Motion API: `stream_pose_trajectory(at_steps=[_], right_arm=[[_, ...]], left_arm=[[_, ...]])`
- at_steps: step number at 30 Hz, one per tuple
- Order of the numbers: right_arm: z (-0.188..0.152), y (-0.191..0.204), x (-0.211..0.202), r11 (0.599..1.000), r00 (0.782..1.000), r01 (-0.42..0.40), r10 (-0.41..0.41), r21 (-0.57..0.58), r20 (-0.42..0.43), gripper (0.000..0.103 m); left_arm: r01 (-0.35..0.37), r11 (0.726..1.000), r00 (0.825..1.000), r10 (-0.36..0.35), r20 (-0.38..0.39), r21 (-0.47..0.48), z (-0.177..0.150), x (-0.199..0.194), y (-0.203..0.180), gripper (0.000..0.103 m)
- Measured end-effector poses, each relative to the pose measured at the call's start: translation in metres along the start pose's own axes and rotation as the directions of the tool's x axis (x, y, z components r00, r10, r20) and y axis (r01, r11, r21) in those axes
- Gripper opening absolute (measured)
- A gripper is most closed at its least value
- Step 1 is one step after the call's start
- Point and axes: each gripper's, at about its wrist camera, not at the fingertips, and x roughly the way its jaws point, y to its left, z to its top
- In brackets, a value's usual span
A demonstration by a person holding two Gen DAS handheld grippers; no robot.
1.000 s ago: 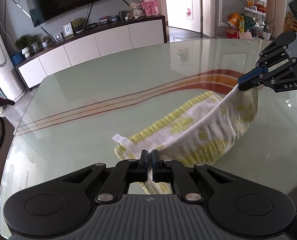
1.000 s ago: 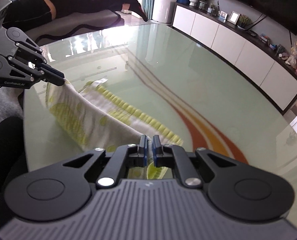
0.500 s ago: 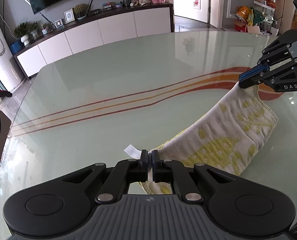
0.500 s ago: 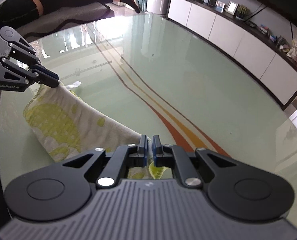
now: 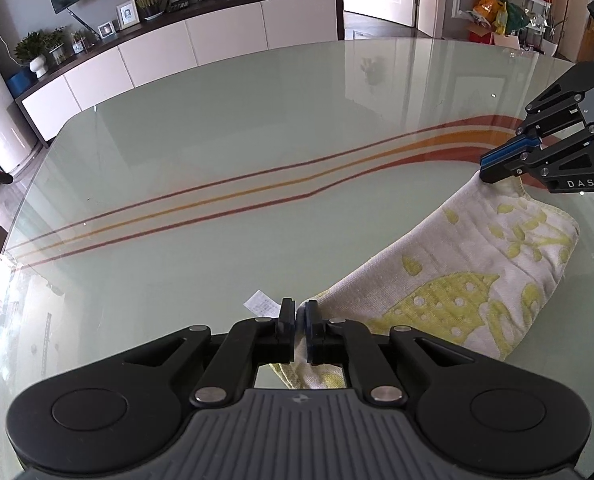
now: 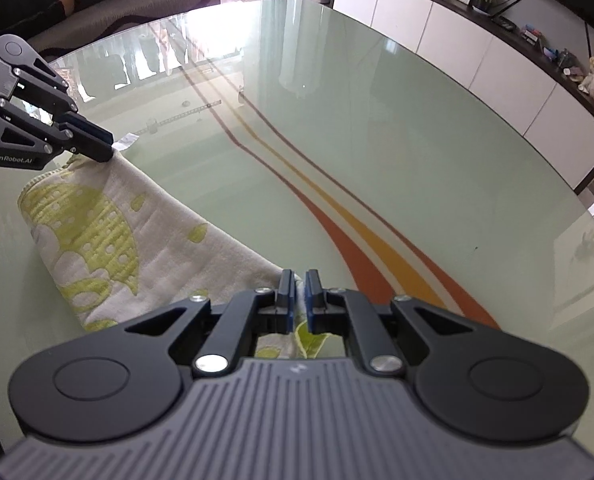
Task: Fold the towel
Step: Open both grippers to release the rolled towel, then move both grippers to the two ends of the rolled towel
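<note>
The towel (image 5: pixel 449 280) lay folded along the near edge of the glass counter (image 5: pixel 257 152), white with yellow-green prints. The left tool (image 5: pixel 299 312) pinched one corner, its jaws beginning to part with cloth between them; the right tool (image 6: pixel 300 286) was clamped tight on the other corner. A small white tag (image 5: pixel 261 303) stuck out beside the left tool. Beyond the towel the counter stretched wide and bare, crossed by orange stripes (image 6: pixel 361 232).
</note>
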Motion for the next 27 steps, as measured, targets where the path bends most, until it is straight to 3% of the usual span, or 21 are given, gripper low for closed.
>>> stream_pose_trajectory(at_steps=[4, 8, 10, 12, 16, 22, 27], right_arm=[[-0.005, 0.002, 0.001, 1.0, 1.0, 0.006, -0.006, 0.011, -0.004, 0.007], [-0.007, 0.004, 0.002, 1.0, 1.0, 0.025, -0.025, 0.016, -0.008, 0.016], [-0.006, 0.002, 0.003, 0.999, 0.999, 0.039, -0.039, 0.016, -0.006, 0.02], [-0.008, 0.004, 0.0, 0.998, 0.998, 0.065, -0.065, 0.019, -0.003, 0.028], [-0.011, 0.002, -0.013, 0.994, 0.995, 0.096, -0.097, 0.045, 0.019, 0.04], [-0.02, 0.011, -0.049, 0.989, 0.989, 0.121, -0.128, 0.08, 0.079, 0.045], [-0.036, 0.032, -0.072, 0.992, 0.989, 0.094, -0.103, 0.087, 0.108, 0.045]], left_arm=[[-0.012, 1.0, 1.0, 0.012, -0.004, -0.003, 0.001, 0.004, 0.003, 0.014], [-0.037, 0.999, 0.999, 0.037, 0.001, 0.006, -0.001, 0.004, 0.001, 0.022], [-0.071, 0.997, 0.997, 0.071, 0.005, 0.013, -0.002, 0.002, 0.0, 0.039], [-0.084, 0.996, 0.996, 0.084, 0.013, 0.002, -0.003, -0.002, 0.002, 0.044], [-0.079, 0.994, 0.996, 0.081, 0.028, -0.069, -0.004, -0.015, 0.012, 0.051], [-0.116, 0.984, 0.993, 0.12, 0.02, -0.136, -0.02, -0.042, 0.014, 0.057], [-0.084, 0.97, 0.996, 0.089, 0.014, -0.227, -0.044, -0.065, 0.005, 0.061]])
